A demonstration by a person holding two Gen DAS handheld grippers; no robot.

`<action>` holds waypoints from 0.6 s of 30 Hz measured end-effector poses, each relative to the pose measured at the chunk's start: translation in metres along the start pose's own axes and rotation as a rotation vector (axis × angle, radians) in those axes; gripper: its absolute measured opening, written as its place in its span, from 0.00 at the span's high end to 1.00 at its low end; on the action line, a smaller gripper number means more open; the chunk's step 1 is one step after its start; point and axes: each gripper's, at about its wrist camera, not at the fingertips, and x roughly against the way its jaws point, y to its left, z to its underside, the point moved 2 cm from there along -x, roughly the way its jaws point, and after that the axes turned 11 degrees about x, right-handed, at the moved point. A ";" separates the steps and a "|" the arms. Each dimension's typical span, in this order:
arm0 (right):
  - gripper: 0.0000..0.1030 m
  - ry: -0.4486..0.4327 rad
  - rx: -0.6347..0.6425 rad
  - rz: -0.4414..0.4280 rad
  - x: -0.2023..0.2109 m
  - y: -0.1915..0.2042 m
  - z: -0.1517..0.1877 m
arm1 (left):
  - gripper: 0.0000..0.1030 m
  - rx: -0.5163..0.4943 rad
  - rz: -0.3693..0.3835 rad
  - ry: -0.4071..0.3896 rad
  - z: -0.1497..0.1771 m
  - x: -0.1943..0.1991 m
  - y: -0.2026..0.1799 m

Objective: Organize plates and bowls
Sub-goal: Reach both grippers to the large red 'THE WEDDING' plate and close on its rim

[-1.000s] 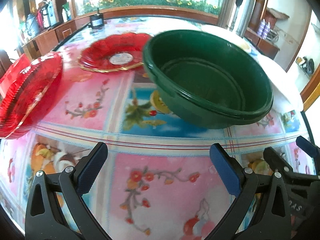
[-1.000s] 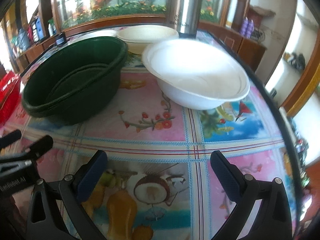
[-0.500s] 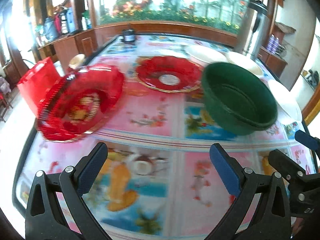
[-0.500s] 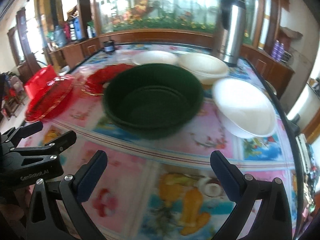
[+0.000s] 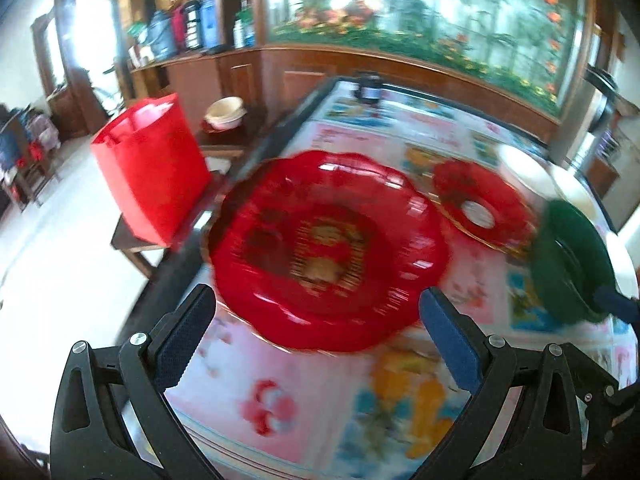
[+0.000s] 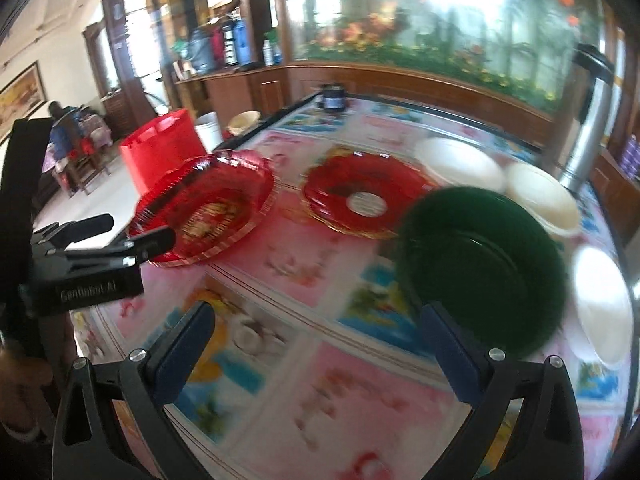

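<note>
A large red scalloped plate (image 5: 326,248) lies near the table's left edge, straight ahead of my open, empty left gripper (image 5: 318,338); it also shows in the right wrist view (image 6: 208,212). A second red plate (image 5: 482,206) (image 6: 366,194) lies further in. A dark green bowl (image 6: 480,264) (image 5: 570,252) sits ahead and right of my open, empty right gripper (image 6: 318,354). White bowls (image 6: 458,164) (image 6: 542,198) (image 6: 602,306) stand behind and right of it. The left gripper (image 6: 120,236) shows from the side in the right wrist view.
The table carries a flowered plastic cloth (image 6: 344,392). A steel thermos (image 6: 586,120) stands at the back right and a small dark jar (image 6: 332,98) at the far end. A red bin (image 5: 150,172) and a stool stand on the floor left of the table.
Both grippers have swung left and pulled back. The large red plate now fills the middle of the left view; the green bowl has slid to the right in both views.
</note>
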 end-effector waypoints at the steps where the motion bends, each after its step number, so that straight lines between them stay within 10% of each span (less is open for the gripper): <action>1: 0.02 0.002 0.004 -0.010 -0.007 0.004 -0.007 | 0.00 0.011 -0.009 -0.001 -0.005 -0.003 0.007; 18: 0.19 0.082 0.006 -0.098 -0.065 0.031 -0.038 | 0.00 0.020 -0.027 0.057 -0.037 -0.055 0.039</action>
